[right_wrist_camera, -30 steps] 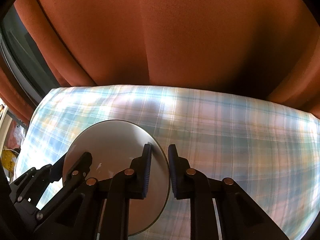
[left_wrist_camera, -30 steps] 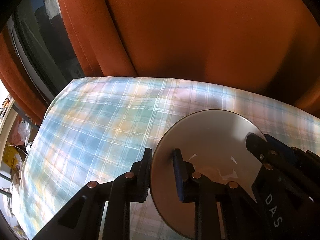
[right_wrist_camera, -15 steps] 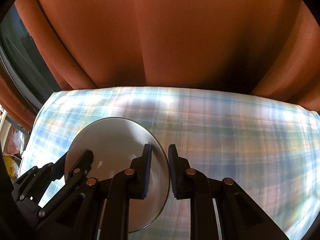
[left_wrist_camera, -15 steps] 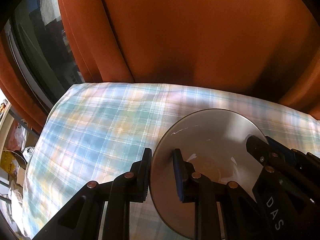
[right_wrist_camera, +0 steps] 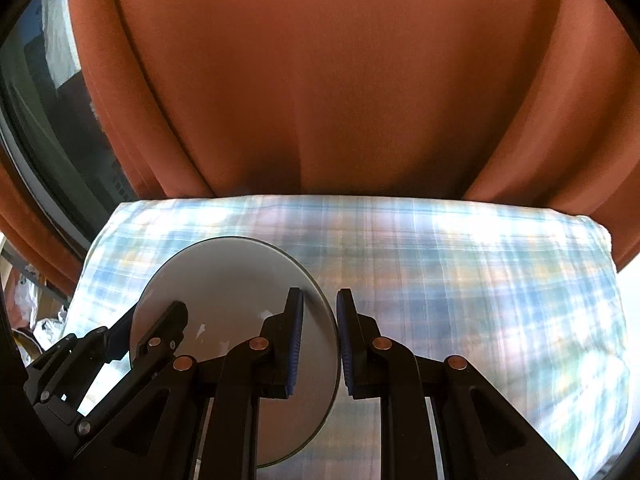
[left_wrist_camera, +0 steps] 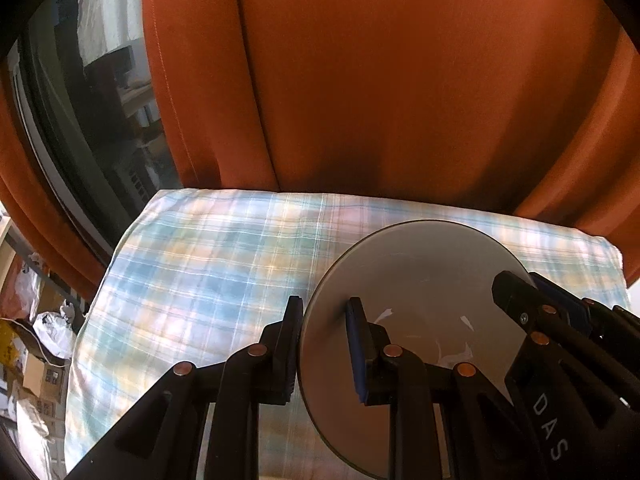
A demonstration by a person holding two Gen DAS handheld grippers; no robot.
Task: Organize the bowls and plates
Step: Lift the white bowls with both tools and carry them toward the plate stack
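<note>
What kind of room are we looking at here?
Probably a lived-in home, beside a window. A plaid tablecloth covers the table, orange curtains hang behind it over dark window glass, and boxes and bags clutter the floor at left.

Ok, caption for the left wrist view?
Both grippers, left gripper and right gripper, pinch opposite rims of a white bowl above plaid cloth.

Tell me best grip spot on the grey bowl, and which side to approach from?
Grip the thin rim, one finger inside and one outside the wall. The grey bowl is wide, round and smooth, too broad to span. The left claw straddles its left edge, the right claw its right edge; opposite sides should keep it level over the plaid cloth.
</note>
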